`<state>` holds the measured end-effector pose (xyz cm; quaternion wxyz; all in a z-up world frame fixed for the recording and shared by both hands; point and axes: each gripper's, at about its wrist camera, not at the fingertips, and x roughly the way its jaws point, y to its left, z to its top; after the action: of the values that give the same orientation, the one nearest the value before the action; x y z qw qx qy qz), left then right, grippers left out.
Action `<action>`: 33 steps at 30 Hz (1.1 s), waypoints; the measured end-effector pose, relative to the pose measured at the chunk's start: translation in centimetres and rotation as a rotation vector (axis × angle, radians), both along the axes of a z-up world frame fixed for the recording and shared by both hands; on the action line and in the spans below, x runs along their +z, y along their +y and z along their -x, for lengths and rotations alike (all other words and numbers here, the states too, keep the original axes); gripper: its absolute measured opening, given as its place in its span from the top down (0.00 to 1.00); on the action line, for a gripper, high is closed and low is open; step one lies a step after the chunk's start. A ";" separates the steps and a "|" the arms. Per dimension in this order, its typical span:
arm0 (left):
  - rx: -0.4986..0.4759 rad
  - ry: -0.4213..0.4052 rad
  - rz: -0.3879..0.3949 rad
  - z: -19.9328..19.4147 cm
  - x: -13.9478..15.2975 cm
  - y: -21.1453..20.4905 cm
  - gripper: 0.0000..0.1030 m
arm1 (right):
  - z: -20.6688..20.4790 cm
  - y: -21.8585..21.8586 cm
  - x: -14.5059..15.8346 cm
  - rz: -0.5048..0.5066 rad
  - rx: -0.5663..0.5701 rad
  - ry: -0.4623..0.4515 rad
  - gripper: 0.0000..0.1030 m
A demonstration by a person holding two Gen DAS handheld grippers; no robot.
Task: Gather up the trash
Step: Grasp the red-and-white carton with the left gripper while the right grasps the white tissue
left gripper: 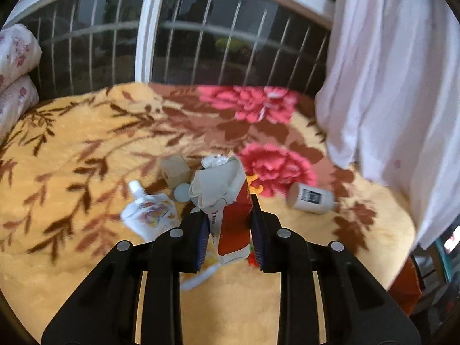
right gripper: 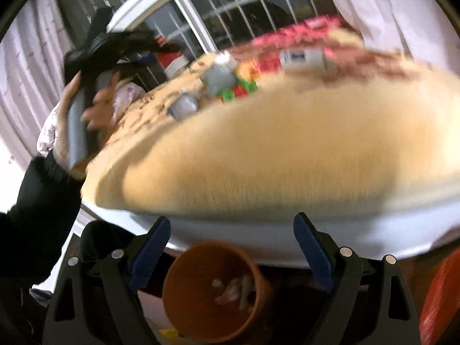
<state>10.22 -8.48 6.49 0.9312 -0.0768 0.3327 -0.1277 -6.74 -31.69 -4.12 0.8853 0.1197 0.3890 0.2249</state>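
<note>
In the left wrist view my left gripper (left gripper: 230, 227) is shut on a crumpled red and white carton (left gripper: 230, 215), held just above the floral blanket (left gripper: 86, 149). Beyond it lie a white spout pouch (left gripper: 146, 215), a small cardboard box (left gripper: 176, 170), a pale round lid (left gripper: 181, 193) and a white bottle on its side (left gripper: 310, 198). In the blurred right wrist view my right gripper (right gripper: 231, 247) is open and empty above an orange bin (right gripper: 212, 290) with some trash inside. The left gripper (right gripper: 115, 49) shows there at upper left, held by a hand.
The bin stands on the floor at the bed's near edge (right gripper: 258, 230). A barred window (left gripper: 201, 43) runs behind the bed. A white curtain (left gripper: 388, 72) hangs at the right. Floral pillows (left gripper: 14, 72) sit at the left. Something red (right gripper: 440, 296) is at the right.
</note>
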 end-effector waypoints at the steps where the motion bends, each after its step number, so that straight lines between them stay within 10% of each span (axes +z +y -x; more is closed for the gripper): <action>1: -0.003 -0.014 0.007 1.3 0.5 0.6 0.76 | -0.8 -0.1 1.1 0.004 0.004 -0.020 0.16; 11: 0.106 -0.041 -0.060 9.6 -1.7 5.6 0.76 | -16.0 3.7 8.1 -0.104 0.032 -0.066 0.16; 20: 0.103 0.002 -0.065 10.1 -5.5 7.4 0.76 | -29.6 10.6 4.6 -0.011 -0.133 0.040 0.33; 22: 0.095 0.019 -0.042 9.7 -6.1 7.8 0.76 | -31.2 11.1 3.7 -0.016 -0.168 0.072 0.36; 24: 0.093 0.029 -0.025 9.5 -6.6 8.2 0.76 | -32.4 11.4 2.7 -0.019 -0.194 0.111 0.60; 33: 0.095 0.026 0.001 9.4 -6.6 8.9 0.76 | -31.0 11.5 5.8 -0.037 -0.205 0.022 0.68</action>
<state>0.81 0.41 -0.09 0.9318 -0.0946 0.3405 -0.0823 24.29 -20.24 1.68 0.8969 0.1778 0.3803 0.1390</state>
